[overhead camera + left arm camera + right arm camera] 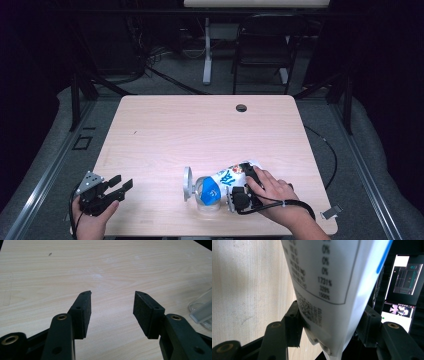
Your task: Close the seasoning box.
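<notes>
Item: one white-and-blue printed pouch (235, 176), lying tilted near the front edge of the light wooden desk (200, 130), its lower end pushed into the mouth of a clear container (207, 195) that rests on its side just left of it. Right hand-held gripper (240, 192): held in the person's right hand (272, 192) directly behind the pouch at the desk's front edge; jaws spread wide and clamped on the pouch, one pad on each face, as the right gripper view shows with the pouch's printed nutrition panel (322, 277) rising between the two black jaws. Left hand-held gripper (124, 183): well to the left of the pouch, at the desk's front left corner, held in the left hand (92, 217); jaws standing wide apart with nothing between them, bare desk (100, 270) showing in the gap in the left gripper view, and the clear container's edge (202, 310) at that view's right margin. Beside the container's mouth, away from the pouch: a round grey lid (187, 182) standing on edge. Farther back from the pouch: a round cable hole (241, 108) near the desk's far edge. Beyond the desk: a dark chair (262, 45) and a white post (207, 50) on grey floor.
</notes>
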The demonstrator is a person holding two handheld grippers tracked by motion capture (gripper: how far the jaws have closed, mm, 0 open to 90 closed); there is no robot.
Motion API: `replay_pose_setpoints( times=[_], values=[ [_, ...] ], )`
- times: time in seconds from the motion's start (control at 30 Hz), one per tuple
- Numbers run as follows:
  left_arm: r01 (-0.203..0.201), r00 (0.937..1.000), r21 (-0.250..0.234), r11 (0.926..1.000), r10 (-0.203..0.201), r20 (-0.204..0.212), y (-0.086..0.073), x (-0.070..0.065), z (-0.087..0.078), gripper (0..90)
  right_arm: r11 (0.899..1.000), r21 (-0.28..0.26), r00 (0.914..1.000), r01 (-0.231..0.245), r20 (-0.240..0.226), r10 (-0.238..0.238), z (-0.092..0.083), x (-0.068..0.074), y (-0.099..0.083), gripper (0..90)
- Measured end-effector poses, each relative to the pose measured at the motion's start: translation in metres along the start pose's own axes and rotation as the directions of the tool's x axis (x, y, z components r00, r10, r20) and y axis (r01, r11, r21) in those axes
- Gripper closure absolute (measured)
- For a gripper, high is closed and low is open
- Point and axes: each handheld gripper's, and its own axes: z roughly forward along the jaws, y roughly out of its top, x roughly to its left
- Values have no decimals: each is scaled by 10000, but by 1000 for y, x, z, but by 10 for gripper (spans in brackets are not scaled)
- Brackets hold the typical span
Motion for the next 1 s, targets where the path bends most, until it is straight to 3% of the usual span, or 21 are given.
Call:
replay_pose_setpoints(
  times=[1.0],
  values=[
    [95,9999,-38,9999,-95,-53,-1,2,0,492,9991,75,9989,423,213,-424,-1,-1,2,466]
  ],
)
